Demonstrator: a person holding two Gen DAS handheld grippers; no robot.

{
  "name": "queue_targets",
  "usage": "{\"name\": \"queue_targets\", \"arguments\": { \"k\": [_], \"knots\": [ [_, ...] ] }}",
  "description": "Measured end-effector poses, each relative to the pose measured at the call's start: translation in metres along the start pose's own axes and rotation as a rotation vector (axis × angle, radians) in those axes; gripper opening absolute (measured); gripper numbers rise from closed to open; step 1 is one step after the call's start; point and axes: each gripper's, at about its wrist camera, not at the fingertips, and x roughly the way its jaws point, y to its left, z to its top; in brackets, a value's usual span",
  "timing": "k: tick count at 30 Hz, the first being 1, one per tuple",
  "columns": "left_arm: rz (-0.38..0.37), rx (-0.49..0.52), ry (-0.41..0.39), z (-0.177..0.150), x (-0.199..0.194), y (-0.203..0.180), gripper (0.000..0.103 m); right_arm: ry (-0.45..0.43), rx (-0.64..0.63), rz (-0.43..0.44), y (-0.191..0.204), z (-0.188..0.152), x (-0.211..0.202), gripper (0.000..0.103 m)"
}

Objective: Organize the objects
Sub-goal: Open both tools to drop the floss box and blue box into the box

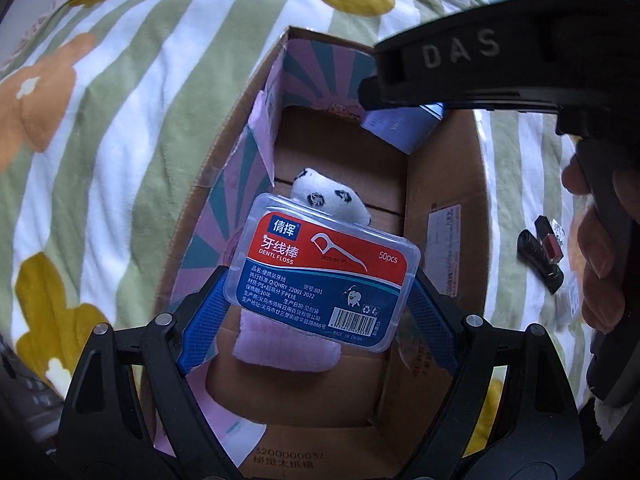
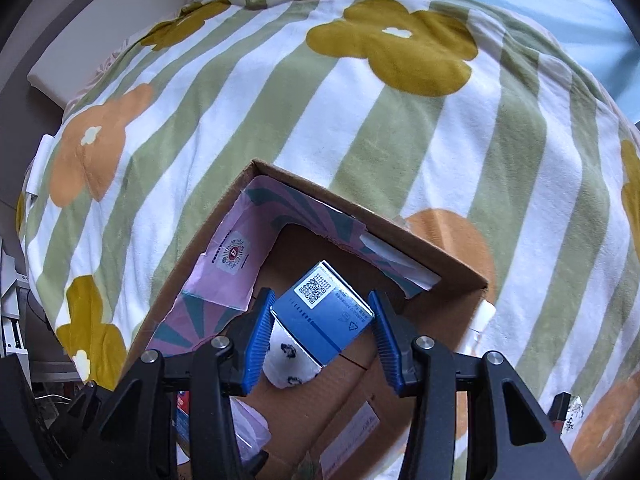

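My left gripper [image 1: 320,300] is shut on a clear dental floss box [image 1: 326,272] with a red and blue label, held above the open cardboard box [image 1: 440,216]. My right gripper [image 2: 322,322] is shut on a small blue carton [image 2: 322,316] with a QR code, held over the far end of the same cardboard box [image 2: 440,256]. Inside the box lie a white sock with dark prints [image 1: 332,196] and a pink cloth [image 1: 286,350]. The sock also shows in the right wrist view [image 2: 290,364]. The right gripper's black body [image 1: 480,64] crosses the top right of the left wrist view.
The box rests on a green-and-white striped blanket [image 2: 360,120] with yellow and orange flowers. A black and red lipstick [image 1: 542,256] lies on the blanket right of the box, beside the hand holding the right gripper. The box's inner walls are lined with pink and teal paper [image 2: 224,276].
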Motion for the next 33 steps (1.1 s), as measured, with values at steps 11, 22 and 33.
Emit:
{"name": "queue_targets", "arguments": {
  "k": [11, 22, 33],
  "knots": [
    [0.026, 0.094, -0.001, 0.000, 0.016, -0.015, 0.085, 0.039, 0.018, 0.052, -0.004, 0.005, 0.021, 0.044],
    [-0.014, 0.163, 0.011, -0.013, 0.022, -0.031, 0.103, -0.002, -0.006, 0.070, -0.006, 0.001, 0.014, 0.097],
    [-0.002, 0.164, 0.001, -0.022, 0.021, -0.037, 0.103, -0.030, -0.013, 0.061, -0.002, -0.011, -0.012, 0.097]
  ]
}}
